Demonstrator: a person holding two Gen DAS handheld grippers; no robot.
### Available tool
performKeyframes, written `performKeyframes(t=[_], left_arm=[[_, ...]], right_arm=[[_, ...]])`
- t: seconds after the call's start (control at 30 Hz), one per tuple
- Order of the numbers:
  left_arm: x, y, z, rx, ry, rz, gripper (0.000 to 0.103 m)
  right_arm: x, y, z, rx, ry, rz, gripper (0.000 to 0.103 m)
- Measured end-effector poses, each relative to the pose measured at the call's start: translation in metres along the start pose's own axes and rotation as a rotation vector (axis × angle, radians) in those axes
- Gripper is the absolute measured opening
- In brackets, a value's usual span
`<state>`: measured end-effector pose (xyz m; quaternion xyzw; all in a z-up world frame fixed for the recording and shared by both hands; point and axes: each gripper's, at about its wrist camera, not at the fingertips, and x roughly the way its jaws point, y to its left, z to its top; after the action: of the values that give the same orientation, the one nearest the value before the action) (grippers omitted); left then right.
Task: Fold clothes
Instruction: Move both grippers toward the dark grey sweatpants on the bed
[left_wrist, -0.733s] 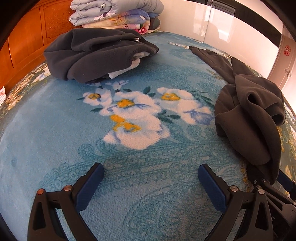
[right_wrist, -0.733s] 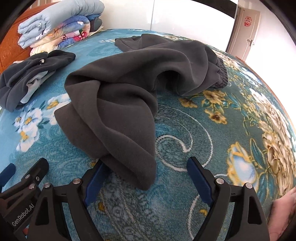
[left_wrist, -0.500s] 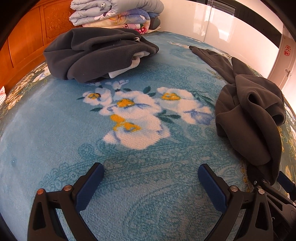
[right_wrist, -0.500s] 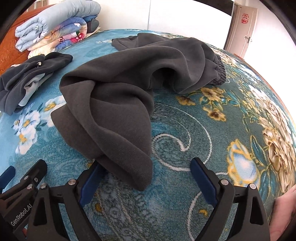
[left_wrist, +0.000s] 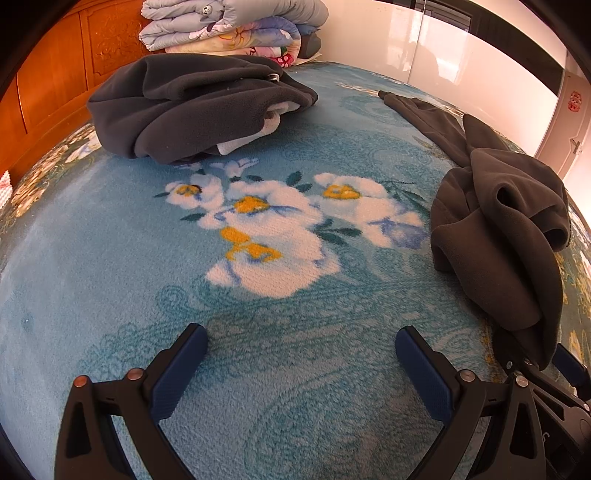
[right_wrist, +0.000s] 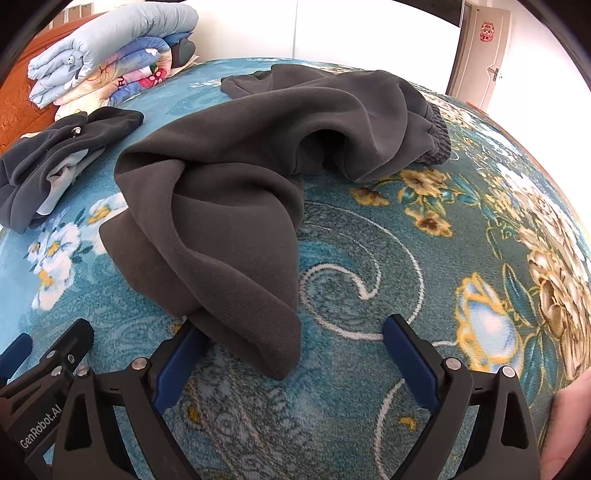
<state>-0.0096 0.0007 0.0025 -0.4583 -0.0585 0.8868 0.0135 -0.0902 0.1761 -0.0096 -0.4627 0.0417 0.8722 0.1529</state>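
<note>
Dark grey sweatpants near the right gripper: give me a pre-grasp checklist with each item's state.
1. Right gripper jaws open: ok.
2. Hem of the dark grey sweatpants lies between the right jaws: ok.
3. Left gripper jaws open and holding nothing: ok.
4. Sweatpants spread flat: not ok, bunched and twisted.
5. Sweatpants apart from the folded dark garment: ok.
6. Both leg cuffs located: cannot tell, one ribbed cuff shows.

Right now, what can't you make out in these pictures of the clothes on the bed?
- Dark sweatpants: right wrist view, bunched folds hide the second leg; their near tip lies between the open right gripper fingers.
- Grey fleece: left wrist view, crumpled, so garment type unclear.
- Left gripper: open; body cut off by bottom edge.
</note>
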Motion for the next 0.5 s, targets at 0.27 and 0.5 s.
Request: performKeyframes(t=[0.27,0.5], left_arm=[[-0.002,0.006,0.004,0.025,0.011,-0.029,0.103],[-0.008,0.026,0.014,-0.102,-0.015,-0.064,0.103]], right_arm=[[0.026,0.012,0.021,0.032,0.024,0.086,0.097],[0.002,-0.097,0.032,0.377,-0.015,0.370,0.095]])
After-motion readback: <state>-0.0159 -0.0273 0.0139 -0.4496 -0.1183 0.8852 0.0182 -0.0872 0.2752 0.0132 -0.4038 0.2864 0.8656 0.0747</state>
